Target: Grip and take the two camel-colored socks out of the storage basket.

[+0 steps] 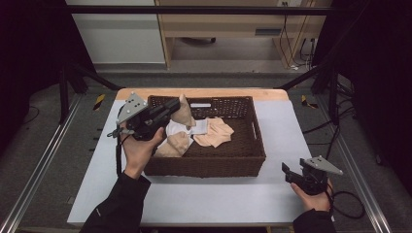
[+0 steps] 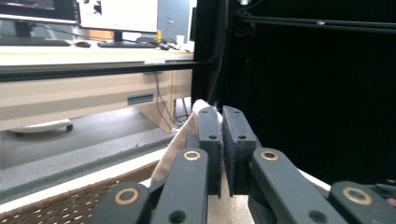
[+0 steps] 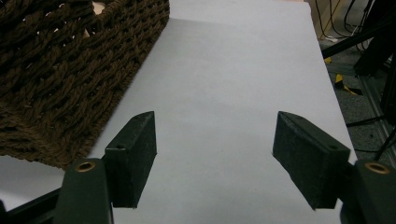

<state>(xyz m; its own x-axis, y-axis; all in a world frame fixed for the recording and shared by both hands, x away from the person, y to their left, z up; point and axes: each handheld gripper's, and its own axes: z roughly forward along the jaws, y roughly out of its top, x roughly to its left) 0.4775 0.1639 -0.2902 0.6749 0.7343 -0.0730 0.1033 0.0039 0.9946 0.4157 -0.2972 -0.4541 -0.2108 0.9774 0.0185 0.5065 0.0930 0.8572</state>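
Cloth (image 1: 184, 112), tan and soft, was pinched tight in the left hand-held gripper (image 1: 171, 108) above the brown basket (image 1: 204, 165) near the table's (image 1: 204, 199) far edge. The right hand-held gripper (image 3: 215, 154) sat wide open, holding nothing, by the near right corner.

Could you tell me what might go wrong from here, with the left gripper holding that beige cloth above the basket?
1. The left gripper pinches the beige cloth only near its top edge, so it could slip free and drop back.
2. The cloth's lower end hangs among the other cloths in the wicker basket; lifting may drag one out.
3. The right gripper rests open on the table, so nothing steadies the basket.
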